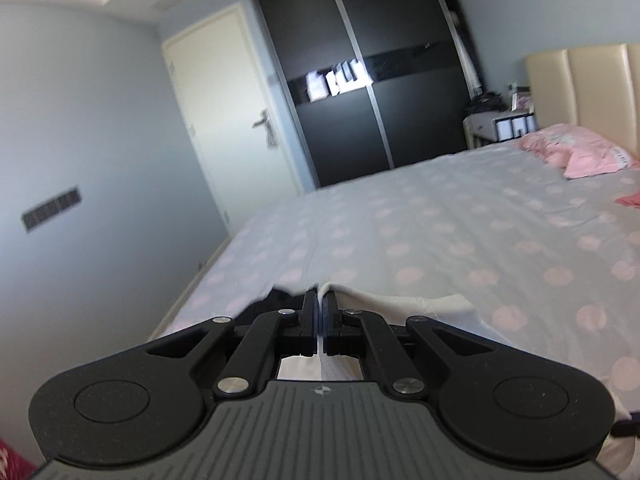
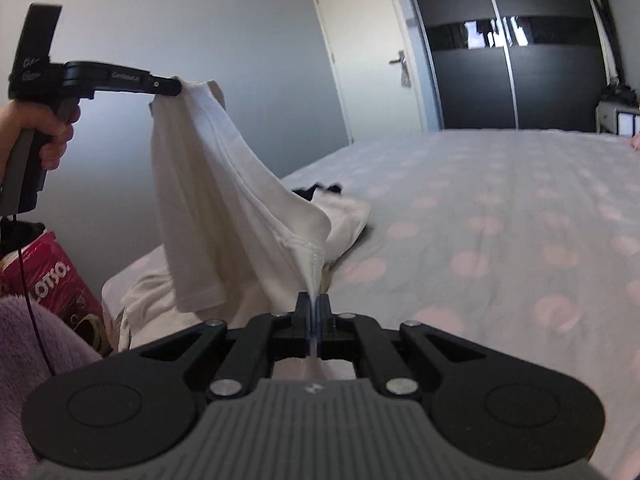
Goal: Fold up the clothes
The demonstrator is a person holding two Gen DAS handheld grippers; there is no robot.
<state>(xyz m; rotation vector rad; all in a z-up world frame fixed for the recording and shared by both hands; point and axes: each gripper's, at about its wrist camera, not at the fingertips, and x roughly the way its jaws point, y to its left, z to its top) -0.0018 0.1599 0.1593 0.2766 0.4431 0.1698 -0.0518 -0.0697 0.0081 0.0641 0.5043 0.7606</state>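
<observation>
From the left wrist view, the left gripper [image 1: 320, 300] has its jaws pressed together on an edge of the white garment [image 1: 432, 306], which spreads away to the right and lies partly on the bed [image 1: 440, 220]. Pinching only the hem likely lets the cloth hang free so it can be spread flat. A dark piece of clothing [image 1: 276, 300] shows just beyond the left finger; whether it touches the white cloth cannot be told.

From the right wrist view, the right gripper [image 2: 313, 304] also has its jaws clamped on a seamed corner of the white garment [image 2: 208, 184]. The left gripper [image 2: 172, 86], held by a hand [image 2: 48, 128], grips another corner higher up, so the fabric is stretched between the two, its lower part draping onto the bed [image 2: 480, 200] beside the dark clothing [image 2: 320, 190]. Holding two corners apart seems meant to open the garment for laying down.
</observation>
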